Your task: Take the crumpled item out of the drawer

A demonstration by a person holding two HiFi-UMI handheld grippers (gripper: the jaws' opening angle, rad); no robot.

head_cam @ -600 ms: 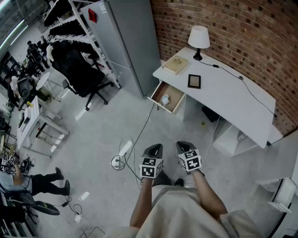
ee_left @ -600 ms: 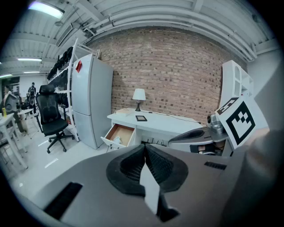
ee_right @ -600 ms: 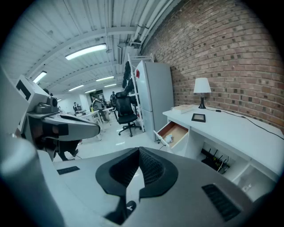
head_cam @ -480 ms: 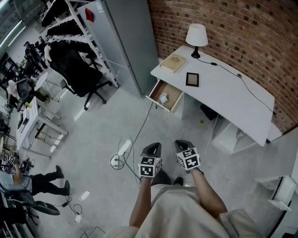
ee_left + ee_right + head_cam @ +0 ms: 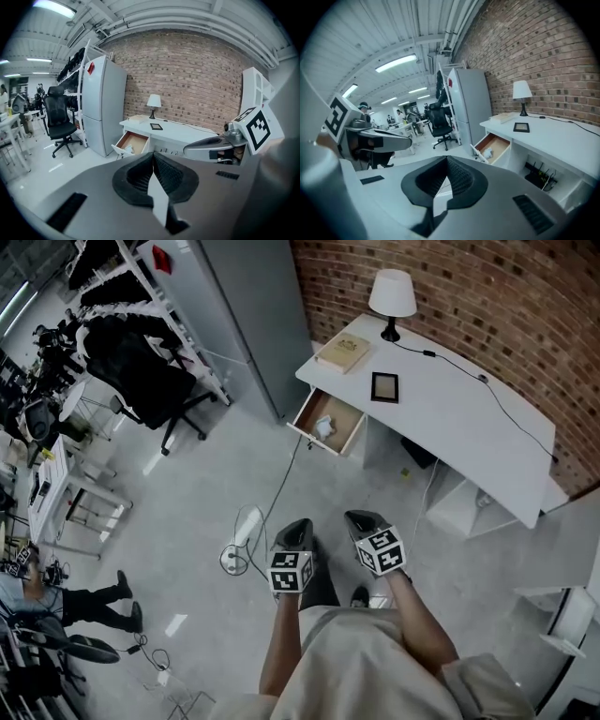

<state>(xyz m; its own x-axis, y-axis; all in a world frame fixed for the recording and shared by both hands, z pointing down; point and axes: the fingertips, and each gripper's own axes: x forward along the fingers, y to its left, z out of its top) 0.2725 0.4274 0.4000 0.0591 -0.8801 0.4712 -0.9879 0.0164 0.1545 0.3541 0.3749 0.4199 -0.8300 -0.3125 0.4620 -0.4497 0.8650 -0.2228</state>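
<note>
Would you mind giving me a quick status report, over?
Both shut, empty: left gripper, right gripper. Open drawer holds crumpled item, untouched. Ahead, a trailing cable.

The crumpled item [image 5: 323, 427] in the drawer [image 5: 345, 415] is too small to identify

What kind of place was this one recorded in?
Likely an open office or lab with a staged home corner: white desk with lamp against a brick wall, office chair and shelving beyond.
</note>
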